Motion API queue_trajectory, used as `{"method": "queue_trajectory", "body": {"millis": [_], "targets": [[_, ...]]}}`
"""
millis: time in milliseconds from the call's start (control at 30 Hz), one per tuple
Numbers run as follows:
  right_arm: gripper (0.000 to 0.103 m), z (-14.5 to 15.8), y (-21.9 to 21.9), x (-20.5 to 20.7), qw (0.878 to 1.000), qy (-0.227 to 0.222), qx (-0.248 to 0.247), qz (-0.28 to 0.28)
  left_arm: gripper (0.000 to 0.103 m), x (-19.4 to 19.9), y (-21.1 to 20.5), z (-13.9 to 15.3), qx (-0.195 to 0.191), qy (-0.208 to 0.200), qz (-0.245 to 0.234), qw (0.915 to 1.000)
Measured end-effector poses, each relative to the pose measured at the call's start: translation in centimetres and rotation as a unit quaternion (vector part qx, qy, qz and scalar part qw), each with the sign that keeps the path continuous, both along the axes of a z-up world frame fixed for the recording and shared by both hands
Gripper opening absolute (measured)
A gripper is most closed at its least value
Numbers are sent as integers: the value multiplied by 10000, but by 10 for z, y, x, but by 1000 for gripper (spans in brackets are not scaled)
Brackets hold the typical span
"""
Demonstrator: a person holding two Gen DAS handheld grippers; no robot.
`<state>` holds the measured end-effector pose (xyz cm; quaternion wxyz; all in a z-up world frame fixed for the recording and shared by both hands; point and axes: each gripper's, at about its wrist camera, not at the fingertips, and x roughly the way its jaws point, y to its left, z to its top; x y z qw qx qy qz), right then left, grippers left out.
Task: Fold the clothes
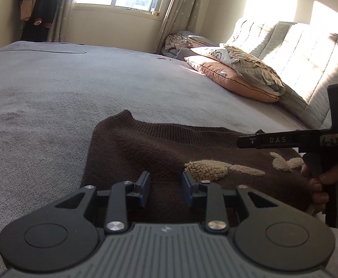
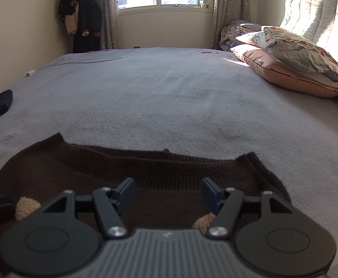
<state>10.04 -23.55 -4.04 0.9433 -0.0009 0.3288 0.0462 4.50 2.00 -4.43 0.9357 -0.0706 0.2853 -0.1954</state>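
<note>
Beyond both open, empty grippers' fingers (image 1: 143,188), brown sweater (image 1: 159,153) on grey bed (image 2: 169,97), pillows (image 2: 291,67) right

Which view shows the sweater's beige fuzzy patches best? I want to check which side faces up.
The left wrist view: on the brown sweater two beige fuzzy patches lie in plain sight beyond the left gripper. The right wrist view shows only slivers of them, mostly hidden behind the right gripper.
</note>
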Motion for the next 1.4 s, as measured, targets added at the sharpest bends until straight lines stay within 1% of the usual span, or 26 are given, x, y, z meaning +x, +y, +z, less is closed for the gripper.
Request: {"method": "queue_trajectory", "body": {"millis": [133,233,333,367,400,433,467,500,533,567,600,733,933,1033,1100,1167,1267,1333,1367,1400], "targets": [[64,-1,11,17,9996,233,-68,133,32,2,3,-4,-83,46,36,9999],[62,2,21,26,9986,351,-93,394,32,2,2,-5,-55,35,48,10000],[60,-1,29,37,9969,585,-139,510,32,0,0,-4,-1,33,39,10000],[53,-4,32,40,9961,684,-170,522,32,0,0,-4,-5,48,39,10000],[42,-9,34,42,9952,800,-219,523,32,1,1,-3,-8,62,38,10000],[38,-12,36,43,9947,852,-274,508,32,1,1,-3,-10,72,35,10000],[34,-14,37,42,9946,833,-312,526,32,1,1,-3,-10,80,32,10000],[23,-16,39,41,9946,811,-354,542,32,2,1,-3,-6,86,30,10000],[17,-16,41,39,9946,770,-432,540,32,2,1,-3,-2,89,32,10000],[8,-16,43,37,9946,728,-510,536,32,2,1,-3,6,90,30,10000],[6,-16,45,36,9946,677,-586,517,32,2,1,-3,14,90,29,10000],[4,-12,50,31,9951,422,-790,429,32,2,2,-3,17,103,29,9999],[3,1,46,37,9975,49,-699,87,32,1,1,-4,79,93,2,9999],[0,-1,48,47,9969,94,-787,19,32,1,1,-4,97,93,-10,9999],[0,-7,48,55,9957,173,-906,-43,32,1,1,-5,103,91,-18,9999],[0,-14,45,60,9965,376,-739,-46,32,1,1,-5,110,93,-27,9999],[0,-16,41,60,9972,433,-602,-44,32,0,1,-3,135,87,-33,9999],[3,-11,39,55,9980,354,-521,-65,32,0,1,-2,120,90,-26,9999],[8,-7,38,52,9983,304,-485,-79,32,0,3,0,88,100,-17,9999],[17,-3,38,47,9987,239,-435,-89,32,-1,4,1,55,107,-8,9999]]}}
